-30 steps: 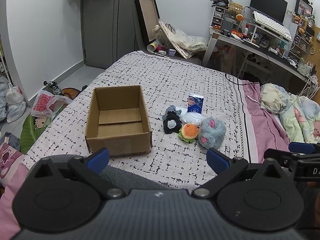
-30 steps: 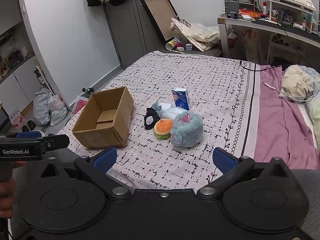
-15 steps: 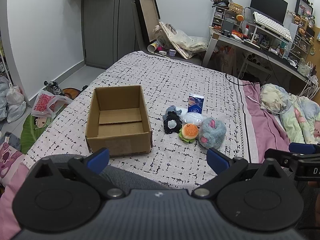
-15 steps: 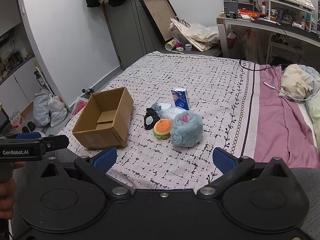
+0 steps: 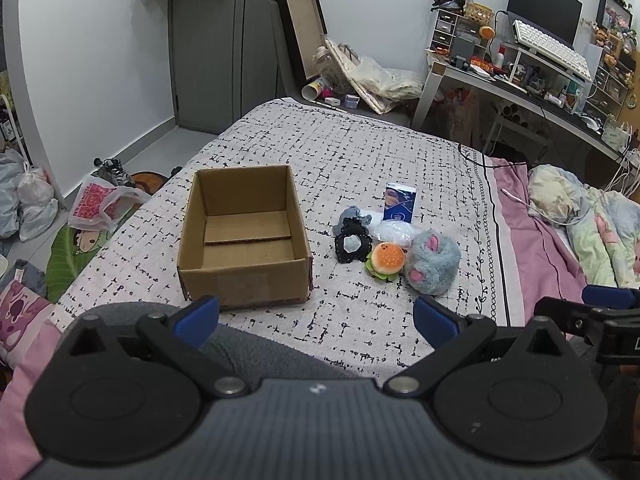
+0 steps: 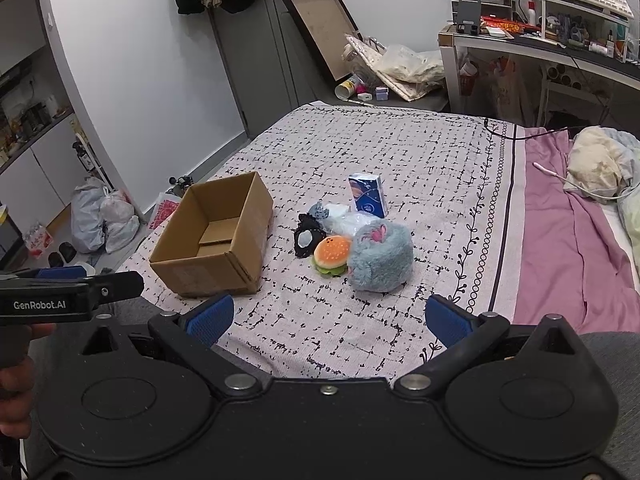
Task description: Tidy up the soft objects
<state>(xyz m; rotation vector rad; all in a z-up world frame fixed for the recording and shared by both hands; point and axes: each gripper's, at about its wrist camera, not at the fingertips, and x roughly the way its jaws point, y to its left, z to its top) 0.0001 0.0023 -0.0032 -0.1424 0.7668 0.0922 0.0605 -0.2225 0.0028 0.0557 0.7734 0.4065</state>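
Observation:
An open, empty cardboard box (image 5: 244,236) (image 6: 216,240) sits on the patterned bedspread. To its right lies a cluster: a grey-blue fluffy plush (image 5: 434,262) (image 6: 380,258), a burger plush (image 5: 386,260) (image 6: 331,254), a black plush (image 5: 352,242) (image 6: 307,240), a clear plastic packet (image 5: 392,231) and a blue tissue pack (image 5: 399,203) (image 6: 367,194). My left gripper (image 5: 316,320) is open and empty, held back near the bed's front edge. My right gripper (image 6: 326,318) is open and empty, short of the plush cluster.
A pink sheet (image 6: 568,216) and bundled bedding (image 5: 580,204) lie on the right of the bed. Bags (image 5: 96,200) sit on the floor to the left. A cluttered desk (image 5: 520,80) stands at the back right; a wardrobe (image 5: 216,40) stands behind.

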